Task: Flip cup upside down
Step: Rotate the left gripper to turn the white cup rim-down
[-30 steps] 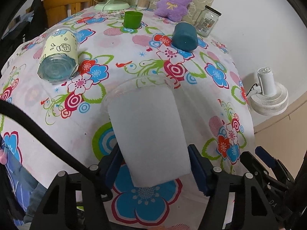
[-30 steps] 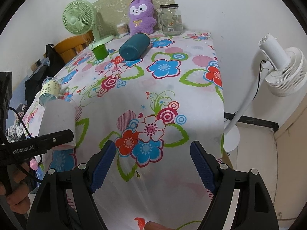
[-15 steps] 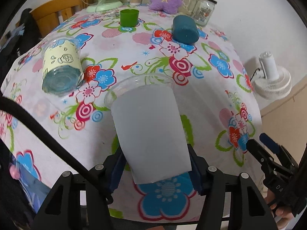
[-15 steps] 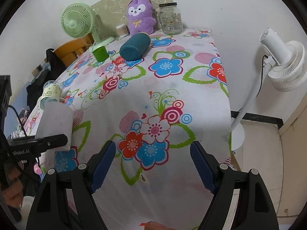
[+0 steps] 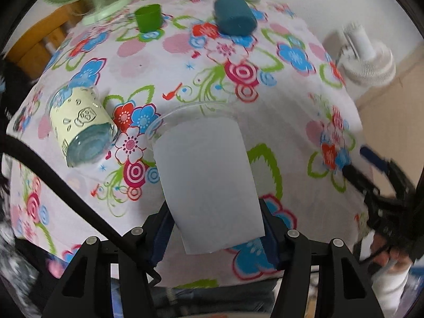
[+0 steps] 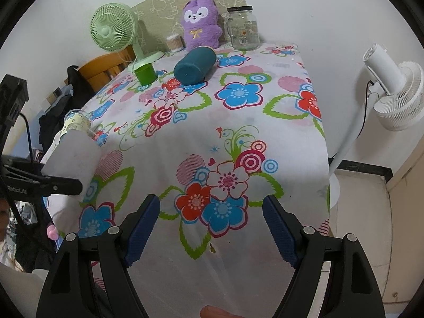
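Gripping one frosted cup (image 5: 209,182), the left hand-held gripper (image 5: 216,235) is closed; the right hand-held gripper (image 6: 212,228) gapes empty.

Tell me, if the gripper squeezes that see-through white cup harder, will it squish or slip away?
The frosted cup looks like thin, see-through plastic, so it would probably dent under a hard squeeze. It seems light, since the left gripper carries it by the narrow base alone. Its smooth, tapered sides might slide toward the wide rim, though the blue textured pads likely help.

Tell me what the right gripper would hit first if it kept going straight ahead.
Probably the floral tablecloth: the open right gripper holds nothing and angles down at bare cloth. The teal bottle lies farther back, left of its line.
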{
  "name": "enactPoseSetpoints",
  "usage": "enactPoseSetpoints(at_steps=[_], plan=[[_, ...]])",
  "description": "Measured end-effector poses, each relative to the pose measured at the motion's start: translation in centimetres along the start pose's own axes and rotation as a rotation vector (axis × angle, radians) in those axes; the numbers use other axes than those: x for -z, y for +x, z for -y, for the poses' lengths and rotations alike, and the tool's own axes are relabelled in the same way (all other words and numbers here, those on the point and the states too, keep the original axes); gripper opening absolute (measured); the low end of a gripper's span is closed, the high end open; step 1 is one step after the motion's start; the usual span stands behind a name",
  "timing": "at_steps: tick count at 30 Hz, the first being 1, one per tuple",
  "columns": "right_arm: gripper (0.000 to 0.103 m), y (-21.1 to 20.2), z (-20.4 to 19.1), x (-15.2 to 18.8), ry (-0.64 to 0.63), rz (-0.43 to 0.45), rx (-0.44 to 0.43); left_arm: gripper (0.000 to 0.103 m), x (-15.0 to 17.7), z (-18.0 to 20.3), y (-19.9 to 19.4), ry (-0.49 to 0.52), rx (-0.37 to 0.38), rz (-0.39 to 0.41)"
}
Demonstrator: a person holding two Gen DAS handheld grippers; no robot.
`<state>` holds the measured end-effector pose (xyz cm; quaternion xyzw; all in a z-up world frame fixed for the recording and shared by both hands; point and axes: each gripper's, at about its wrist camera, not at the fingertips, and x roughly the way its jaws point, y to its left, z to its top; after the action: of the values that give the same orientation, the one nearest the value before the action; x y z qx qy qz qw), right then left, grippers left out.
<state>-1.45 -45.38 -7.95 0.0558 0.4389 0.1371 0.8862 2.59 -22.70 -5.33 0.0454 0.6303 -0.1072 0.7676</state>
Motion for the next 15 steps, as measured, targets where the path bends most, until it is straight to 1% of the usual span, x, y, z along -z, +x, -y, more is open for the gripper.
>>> enactPoseSetpoints(at_steps=[3,5,6,8,9,11,12,15], plan=[[0.082,0.0,-0.3,0.0,-0.007,0.0,-0.006,0.061,-0.8,0.0,-0.2,0.092,-0.026,-0.09],[0.082,0.0,-0.6,0.1,-0.013,0.001,-0.009,0.061,-1.3,0.0,-0.3,0.134,-0.044,-0.141],[0.082,0.0,-0.7,0.1,-0.016,0.0,-0.011,0.061,-1.7,0.1,-0.4,0.174,-0.054,-0.182],[0.082,0.1,-0.9,0.1,-0.023,-0.001,-0.016,0.061,-2.3,0.2,-0.5,0.215,-0.059,-0.24],[0.082,0.2,-1.0,0.2,-0.026,-0.004,-0.016,0.061,-2.6,0.4,-0.4,0.249,-0.06,-0.287],[0.082,0.3,-1.2,0.2,-0.033,-0.005,-0.015,0.061,-3.1,0.6,-0.5,0.279,-0.076,-0.329],[0.082,0.3,-1.3,0.2,-0.036,-0.005,-0.015,0.061,-3.4,0.8,-0.5,0.312,-0.076,-0.371],[0.082,0.3,-1.6,0.2,-0.043,-0.001,-0.017,0.061,-4.2,0.9,-0.4,0.334,-0.058,-0.475]])
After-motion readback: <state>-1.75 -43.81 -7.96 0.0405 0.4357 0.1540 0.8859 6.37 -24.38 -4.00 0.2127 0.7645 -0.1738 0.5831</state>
